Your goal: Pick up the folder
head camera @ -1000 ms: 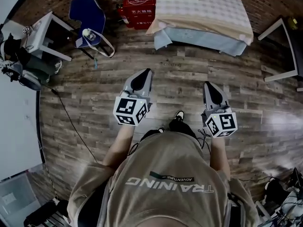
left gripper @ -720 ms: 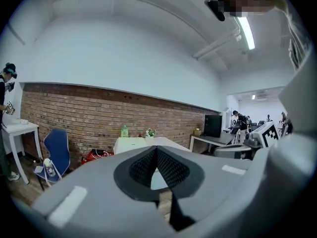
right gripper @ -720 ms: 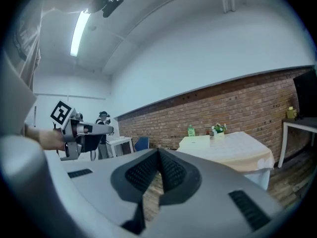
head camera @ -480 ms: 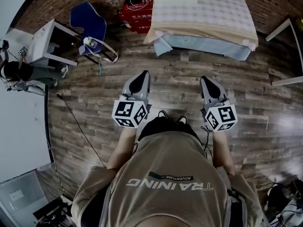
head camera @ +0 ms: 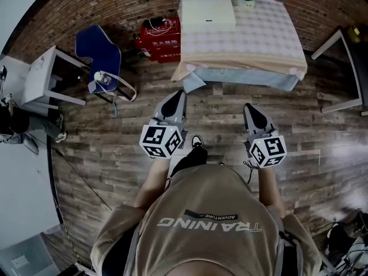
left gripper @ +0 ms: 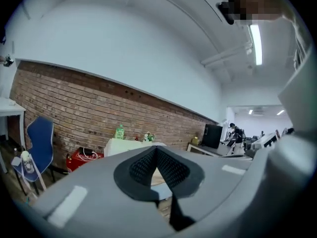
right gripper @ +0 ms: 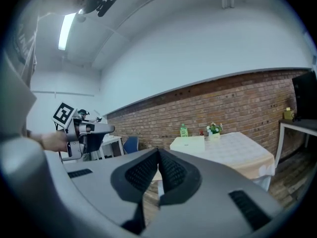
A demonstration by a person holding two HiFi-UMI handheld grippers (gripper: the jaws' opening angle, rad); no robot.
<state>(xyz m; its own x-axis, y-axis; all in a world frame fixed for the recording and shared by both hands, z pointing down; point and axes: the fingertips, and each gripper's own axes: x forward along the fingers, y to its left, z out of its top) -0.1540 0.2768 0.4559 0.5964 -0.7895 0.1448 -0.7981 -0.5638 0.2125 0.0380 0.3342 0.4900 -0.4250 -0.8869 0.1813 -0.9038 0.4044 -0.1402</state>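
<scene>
Wood floor [head camera: 115, 148] spreads beneath the left tongs [head camera: 179, 94] and right tongs [head camera: 249, 107], both closed, empty.

Office-lab space — brick wall [right gripper: 237, 100], plank floor [head camera: 109, 131], white desk [head camera: 39, 78], blue chair [head camera: 102, 53], strip light [left gripper: 256, 43].

- brick wall [head camera: 86, 7] at the far end, white wall and ceiling above it
- dark wood plank floor [head camera: 115, 148]
- table with checked cloth [head camera: 270, 39] by the wall
- blue chair [head camera: 99, 49], red case [head camera: 159, 34] between chair and table
- white side table [head camera: 40, 79] at left
- ceiling strip light [left gripper: 256, 43] lit
</scene>
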